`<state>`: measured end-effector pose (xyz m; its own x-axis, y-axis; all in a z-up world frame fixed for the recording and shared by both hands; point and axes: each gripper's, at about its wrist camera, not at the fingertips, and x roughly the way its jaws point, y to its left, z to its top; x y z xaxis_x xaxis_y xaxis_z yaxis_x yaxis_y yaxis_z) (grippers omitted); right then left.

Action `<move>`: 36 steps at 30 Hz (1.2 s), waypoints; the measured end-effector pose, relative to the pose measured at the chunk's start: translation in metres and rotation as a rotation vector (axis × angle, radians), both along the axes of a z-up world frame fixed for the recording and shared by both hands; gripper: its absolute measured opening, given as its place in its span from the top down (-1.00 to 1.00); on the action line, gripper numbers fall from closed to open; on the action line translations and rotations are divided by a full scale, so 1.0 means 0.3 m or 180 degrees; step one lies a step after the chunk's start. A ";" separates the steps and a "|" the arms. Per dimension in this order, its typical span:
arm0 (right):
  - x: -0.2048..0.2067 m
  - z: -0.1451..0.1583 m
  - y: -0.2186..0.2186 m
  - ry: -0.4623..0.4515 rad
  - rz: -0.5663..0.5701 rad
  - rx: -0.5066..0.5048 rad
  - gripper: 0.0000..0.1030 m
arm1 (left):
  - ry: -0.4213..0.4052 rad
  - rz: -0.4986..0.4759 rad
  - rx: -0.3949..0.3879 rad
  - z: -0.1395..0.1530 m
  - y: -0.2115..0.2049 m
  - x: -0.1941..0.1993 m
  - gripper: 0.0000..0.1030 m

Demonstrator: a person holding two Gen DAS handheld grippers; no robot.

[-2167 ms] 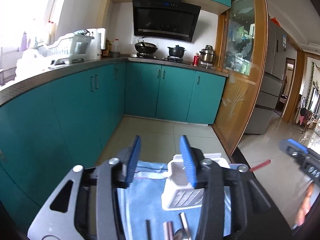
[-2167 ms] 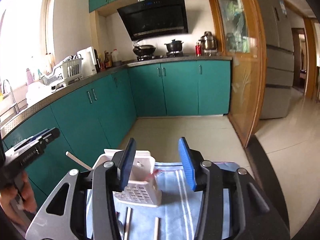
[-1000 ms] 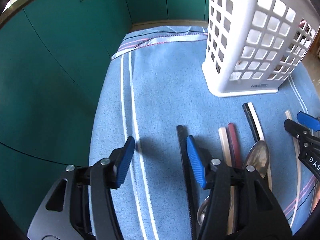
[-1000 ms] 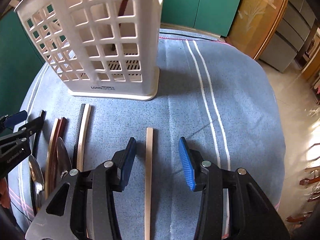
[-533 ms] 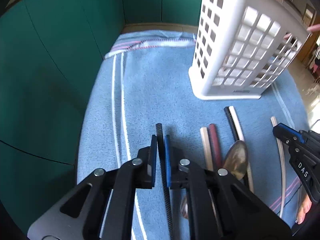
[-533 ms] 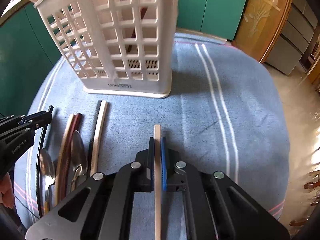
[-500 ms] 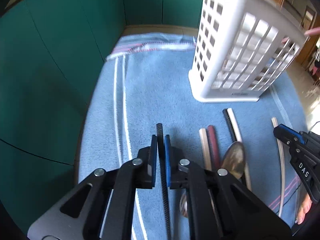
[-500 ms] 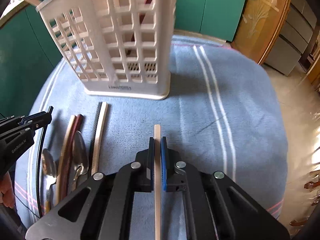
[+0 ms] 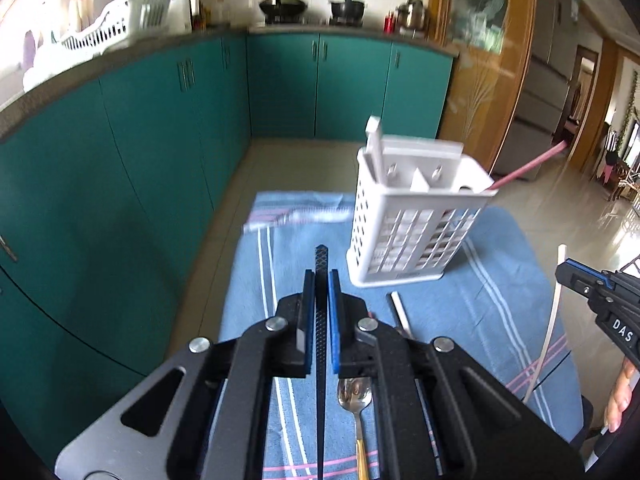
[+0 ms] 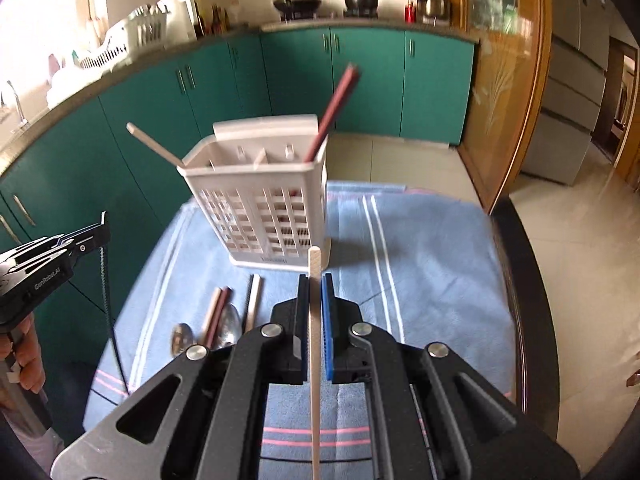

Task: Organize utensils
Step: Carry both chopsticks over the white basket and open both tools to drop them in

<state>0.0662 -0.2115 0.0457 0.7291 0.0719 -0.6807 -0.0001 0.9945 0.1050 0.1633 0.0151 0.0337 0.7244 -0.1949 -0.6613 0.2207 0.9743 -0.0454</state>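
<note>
Green kitchen cupboards (image 9: 168,128) stand behind a blue striped cloth (image 10: 432,264) with a white plastic basket (image 10: 260,216). Left gripper (image 9: 321,280) squeezes a thin black stick (image 9: 321,264). Right gripper (image 10: 316,284) squeezes a pale wooden stick (image 10: 315,264).

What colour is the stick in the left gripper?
Black chopstick, with a criss-cross texture; the left wrist view shows it best.

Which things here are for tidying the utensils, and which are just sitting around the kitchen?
For the job:
- left gripper, jaws shut on black chopstick
- right gripper, jaws shut on beige chopstick
- white basket
- spoons and loose chopsticks on the blue cloth

Just around:
- wok
- dish rack
- green cabinets
</note>
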 end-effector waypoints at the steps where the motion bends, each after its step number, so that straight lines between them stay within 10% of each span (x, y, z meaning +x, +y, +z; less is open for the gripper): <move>1: -0.023 0.028 -0.005 -0.0068 -0.0004 0.0012 0.87 | -0.0048 -0.0010 -0.0027 0.023 0.004 -0.017 0.88; 23: -0.100 0.243 0.032 -0.0538 0.0035 -0.0027 0.87 | -0.0508 -0.0023 -0.0209 0.219 0.074 -0.087 0.88; 36: -0.052 0.598 0.006 -0.1412 0.0033 0.0231 0.87 | -0.1219 -0.0444 -0.0464 0.589 -0.006 -0.079 0.88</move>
<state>0.0505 -0.2096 0.2252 0.9483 0.1168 -0.2953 -0.0707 0.9842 0.1621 0.1395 0.0133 0.2105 0.8722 -0.3799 -0.3082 0.3776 0.9233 -0.0696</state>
